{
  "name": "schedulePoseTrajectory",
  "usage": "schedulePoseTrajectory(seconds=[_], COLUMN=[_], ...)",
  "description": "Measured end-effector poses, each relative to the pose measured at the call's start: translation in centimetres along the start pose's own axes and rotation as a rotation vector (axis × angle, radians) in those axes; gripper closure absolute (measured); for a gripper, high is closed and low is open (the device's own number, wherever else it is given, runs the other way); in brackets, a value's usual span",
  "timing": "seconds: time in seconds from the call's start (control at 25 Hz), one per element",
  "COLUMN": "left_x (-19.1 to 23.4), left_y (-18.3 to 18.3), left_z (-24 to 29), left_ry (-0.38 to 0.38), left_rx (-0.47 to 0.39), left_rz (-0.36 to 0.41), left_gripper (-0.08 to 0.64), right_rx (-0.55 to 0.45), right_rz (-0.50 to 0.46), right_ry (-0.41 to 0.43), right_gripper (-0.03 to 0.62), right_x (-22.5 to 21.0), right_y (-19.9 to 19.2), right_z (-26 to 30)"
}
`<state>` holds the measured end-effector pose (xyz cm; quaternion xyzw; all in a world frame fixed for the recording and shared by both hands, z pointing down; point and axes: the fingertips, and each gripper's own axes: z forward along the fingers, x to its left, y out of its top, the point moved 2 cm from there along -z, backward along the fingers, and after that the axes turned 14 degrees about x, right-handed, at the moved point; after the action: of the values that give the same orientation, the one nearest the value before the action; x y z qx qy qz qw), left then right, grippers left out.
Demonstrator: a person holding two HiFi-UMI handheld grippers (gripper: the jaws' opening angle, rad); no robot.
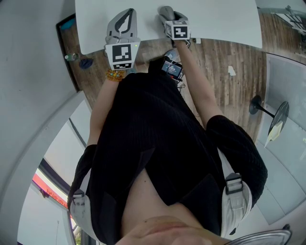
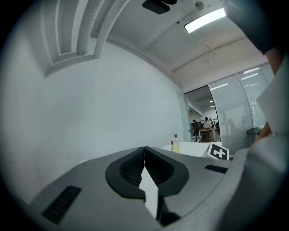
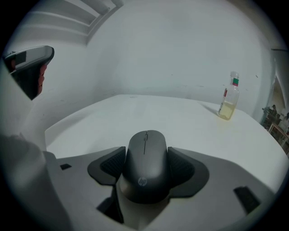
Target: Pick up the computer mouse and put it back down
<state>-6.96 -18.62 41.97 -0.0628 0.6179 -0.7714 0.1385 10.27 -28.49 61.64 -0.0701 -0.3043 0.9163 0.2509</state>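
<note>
A dark grey computer mouse [image 3: 145, 167] sits between the ribbed pads of my right gripper [image 3: 146, 163], which is shut on its two sides. Its nose points away over the white table [image 3: 135, 113]. I cannot tell whether it rests on the table or hangs just above it. In the head view the right gripper [image 1: 168, 16] and the mouse [image 1: 165, 9] are over the table's [image 1: 215, 19] near edge. My left gripper [image 1: 125, 15] is beside them to the left, and its jaws [image 2: 144, 167] are shut on nothing.
A small bottle [image 3: 228, 101] of yellowish liquid stands at the table's far right. Wooden floor lies under the table edge, with a round stand base [image 1: 256, 104] at the right and a blue object [image 1: 86, 62] at the left. A white wall rises behind the table.
</note>
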Motion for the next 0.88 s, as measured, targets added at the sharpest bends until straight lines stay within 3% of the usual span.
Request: schedulePoseTrajectory(seconds=[0.44,0.88], left_x=[-0.34,-0.59], left_y=[0.06,0.51], left_z=[-0.03,-0.23], left_ry=[-0.003,-0.009], left_rx=[-0.001,-0.018], left_rz=[0.003,0.008], left_gripper=[0.547,0.546], right_rx=[0.025,-0.028], right_rz=[0.006,-0.022], right_ry=[0.007,0.038], right_gripper=[0.308,0.307], right_x=[-0.18,-0.09], right_y=[0.07,-0.13], right_z=[0.25,-0.33])
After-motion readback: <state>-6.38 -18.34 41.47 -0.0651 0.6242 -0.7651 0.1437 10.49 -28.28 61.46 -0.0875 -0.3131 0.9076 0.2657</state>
